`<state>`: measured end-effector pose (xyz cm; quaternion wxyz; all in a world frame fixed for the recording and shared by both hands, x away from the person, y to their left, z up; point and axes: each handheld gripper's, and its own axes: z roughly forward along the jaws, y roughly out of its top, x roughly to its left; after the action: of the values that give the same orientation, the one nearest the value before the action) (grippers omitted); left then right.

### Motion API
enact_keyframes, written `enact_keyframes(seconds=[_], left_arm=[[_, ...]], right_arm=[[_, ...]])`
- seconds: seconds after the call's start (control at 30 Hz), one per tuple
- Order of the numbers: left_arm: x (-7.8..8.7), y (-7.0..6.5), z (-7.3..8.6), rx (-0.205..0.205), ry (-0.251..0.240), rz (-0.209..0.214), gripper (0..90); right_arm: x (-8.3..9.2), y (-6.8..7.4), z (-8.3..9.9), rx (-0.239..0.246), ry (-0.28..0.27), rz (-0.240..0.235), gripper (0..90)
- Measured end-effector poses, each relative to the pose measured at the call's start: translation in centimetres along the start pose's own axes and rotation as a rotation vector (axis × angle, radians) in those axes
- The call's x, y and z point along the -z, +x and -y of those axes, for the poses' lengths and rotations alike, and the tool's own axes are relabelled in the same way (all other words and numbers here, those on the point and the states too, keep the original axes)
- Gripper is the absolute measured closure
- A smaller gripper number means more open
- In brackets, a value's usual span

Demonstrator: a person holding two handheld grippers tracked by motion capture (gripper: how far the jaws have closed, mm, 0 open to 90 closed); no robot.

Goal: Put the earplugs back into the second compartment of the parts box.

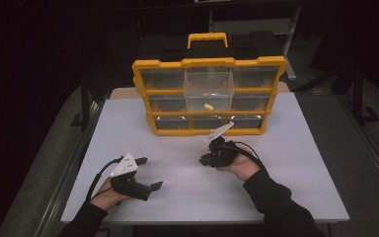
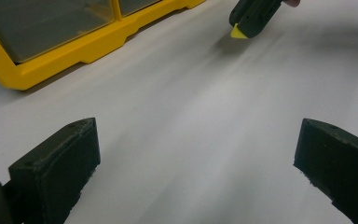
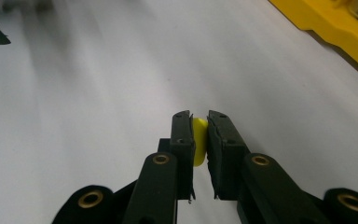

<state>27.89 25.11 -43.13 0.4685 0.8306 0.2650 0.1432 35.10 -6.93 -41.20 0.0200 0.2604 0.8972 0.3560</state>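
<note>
Small yellow piece (image 3: 199, 140) pinched low-centre in the right gripper view — right tongs (image 3: 199, 122) clenched on it above the white table (image 1: 286, 163). Thin hold — a jolt could drop it. Clear drawer (image 1: 208, 89) juts from the yellow organiser (image 1: 148, 106), upper centre. Left tongs (image 2: 196, 154) spread wide, holding nothing, lower left of the high view.

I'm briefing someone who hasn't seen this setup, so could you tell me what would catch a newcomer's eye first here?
The yellow-framed drawer organizer at the table's far edge stands out, with one clear drawer pulled forward and a small yellow piece lying in it. Nearer the person, the right tool is clamped on another small yellow part, while the left tool rests open on the white table.
</note>
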Motion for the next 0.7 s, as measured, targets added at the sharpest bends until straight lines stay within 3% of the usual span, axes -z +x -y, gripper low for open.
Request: enact_keyframes(seconds=[0.43, 0.7], left_arm=[[-0.1, 0.0, 0.0, -0.002, 0.006, 0.0, 0.0], [-0.1, 0.0, 0.0, -0.001, 0.006, 0.0, 0.0]], right_arm=[[3.5, -1.5, 1.7, -0.044, -0.02, 0.032, 79.2], [6.2, -2.5, 1.8, -0.058, -0.038, 0.044, 79.2]])
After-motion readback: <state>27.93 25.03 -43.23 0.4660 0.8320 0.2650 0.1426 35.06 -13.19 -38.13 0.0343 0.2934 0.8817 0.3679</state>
